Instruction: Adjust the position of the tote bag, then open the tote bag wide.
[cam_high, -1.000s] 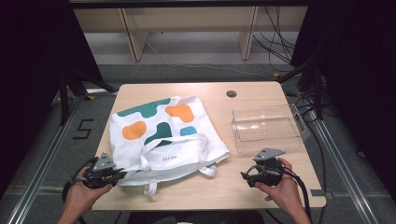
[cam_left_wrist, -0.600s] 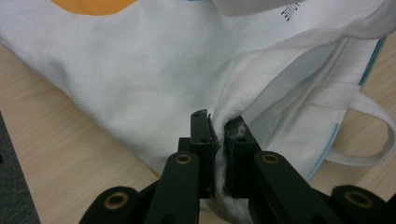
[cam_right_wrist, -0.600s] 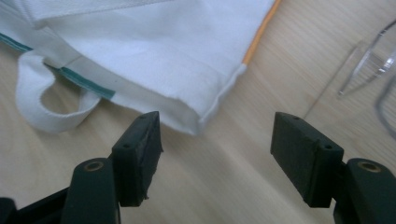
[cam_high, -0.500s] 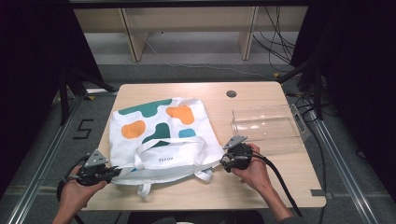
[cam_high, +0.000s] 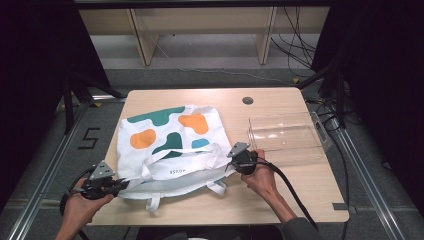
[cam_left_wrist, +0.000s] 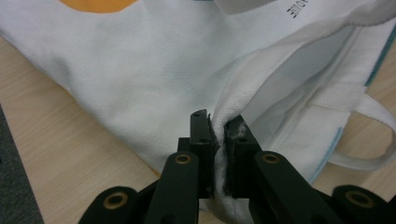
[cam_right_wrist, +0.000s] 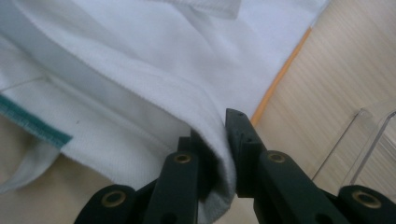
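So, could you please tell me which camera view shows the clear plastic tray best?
The high view: the clear plastic tray lies whole on the table, right of the tote bag. The right gripper view catches only a corner of it; the left gripper view looks at bag fabric instead.

A white tote bag (cam_high: 170, 145) was seen, printed with dark green, orange and teal blotches and edged in teal. The tabletop (cam_high: 280, 200) was pale wood-grained. A clear box (cam_high: 287, 137) was colourless. Both grippers' jaws were black.
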